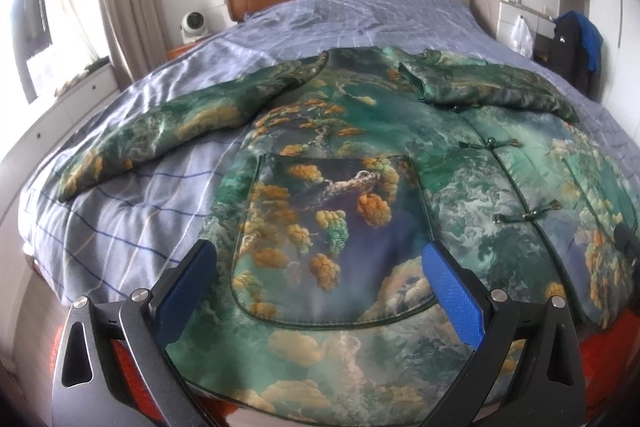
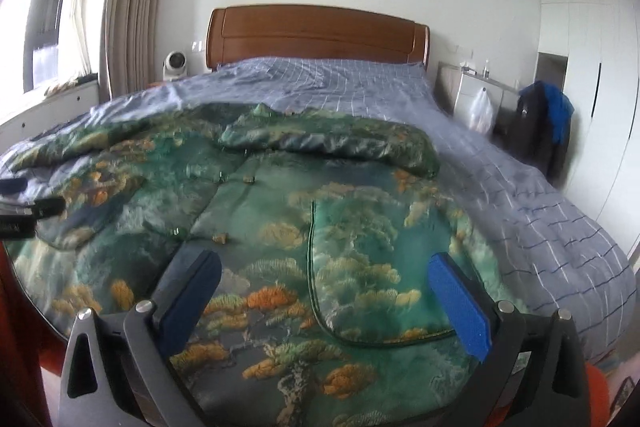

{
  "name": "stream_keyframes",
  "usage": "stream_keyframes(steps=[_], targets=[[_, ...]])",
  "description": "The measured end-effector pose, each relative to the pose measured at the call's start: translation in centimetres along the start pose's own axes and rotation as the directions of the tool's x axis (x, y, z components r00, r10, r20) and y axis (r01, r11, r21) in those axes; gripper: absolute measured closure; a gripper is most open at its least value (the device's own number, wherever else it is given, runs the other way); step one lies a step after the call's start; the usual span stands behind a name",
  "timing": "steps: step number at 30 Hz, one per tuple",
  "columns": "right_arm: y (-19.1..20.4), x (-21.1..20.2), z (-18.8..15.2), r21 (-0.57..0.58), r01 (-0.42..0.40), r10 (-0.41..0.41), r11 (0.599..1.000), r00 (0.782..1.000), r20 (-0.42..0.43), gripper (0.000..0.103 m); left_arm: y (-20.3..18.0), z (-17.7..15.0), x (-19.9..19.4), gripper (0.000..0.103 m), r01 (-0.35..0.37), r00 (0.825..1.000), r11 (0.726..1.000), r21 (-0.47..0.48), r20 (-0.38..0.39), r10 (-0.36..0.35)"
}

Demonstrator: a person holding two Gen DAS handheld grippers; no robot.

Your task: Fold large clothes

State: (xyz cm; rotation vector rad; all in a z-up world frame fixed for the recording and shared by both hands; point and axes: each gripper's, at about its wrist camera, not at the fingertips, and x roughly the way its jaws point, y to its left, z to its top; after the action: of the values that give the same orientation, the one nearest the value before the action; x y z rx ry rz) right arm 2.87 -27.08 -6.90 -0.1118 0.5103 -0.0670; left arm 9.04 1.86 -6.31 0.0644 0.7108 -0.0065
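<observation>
A glossy, quilted green jacket (image 1: 340,155) with orange tree print lies flat across the bed's (image 2: 540,211) foot edge. Left gripper (image 1: 320,259) and right gripper (image 2: 324,279) hover above it, jaws wide, empty.

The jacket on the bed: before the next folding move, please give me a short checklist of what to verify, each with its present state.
1. Jacket lies front up, body spread flat on the bed: ok.
2. Left sleeve stretched out to the side, free to fold: ok.
3. Right sleeve already folded across the chest: ok, though it looks bunched.
4. Left gripper open, nothing between its fingers: ok.
5. Right gripper open and empty: ok.
6. Hem at the near bed edge lying even: cannot tell, the grippers hide part of it.
</observation>
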Motion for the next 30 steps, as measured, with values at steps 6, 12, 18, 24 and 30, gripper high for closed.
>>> stream_keyframes(steps=[6,12,18,24,30], targets=[[0.6,0.4,-0.6,-0.034,-0.014,0.013,0.999,1.0,-0.02,0.001,-0.4,-0.1,0.0,0.0,0.007,1.0,1.0,0.015,-0.001,-0.007],[1.2,0.9,-1.0,-0.049,-0.025,0.023,0.998,0.999,-0.038,0.001,-0.5,-0.1,-0.1,0.0,0.008,1.0,1.0,0.017,0.001,-0.008],[1.7,0.9,-1.2,-0.067,-0.032,0.029,0.997,0.999,-0.038,0.001,-0.4,-0.1,-0.2,0.0,0.008,1.0,1.0,0.016,0.002,-0.008],[1.8,1.0,-1.4,-0.073,-0.039,0.035,0.997,0.998,-0.048,0.001,-0.4,-0.2,-0.1,0.0,0.008,1.0,1.0,0.018,0.0,-0.008],[2.0,1.0,-1.5,-0.079,-0.045,0.041,0.996,0.998,-0.05,0.001,-0.4,-0.2,0.0,0.0,0.006,1.0,1.0,0.019,0.0,-0.006]])
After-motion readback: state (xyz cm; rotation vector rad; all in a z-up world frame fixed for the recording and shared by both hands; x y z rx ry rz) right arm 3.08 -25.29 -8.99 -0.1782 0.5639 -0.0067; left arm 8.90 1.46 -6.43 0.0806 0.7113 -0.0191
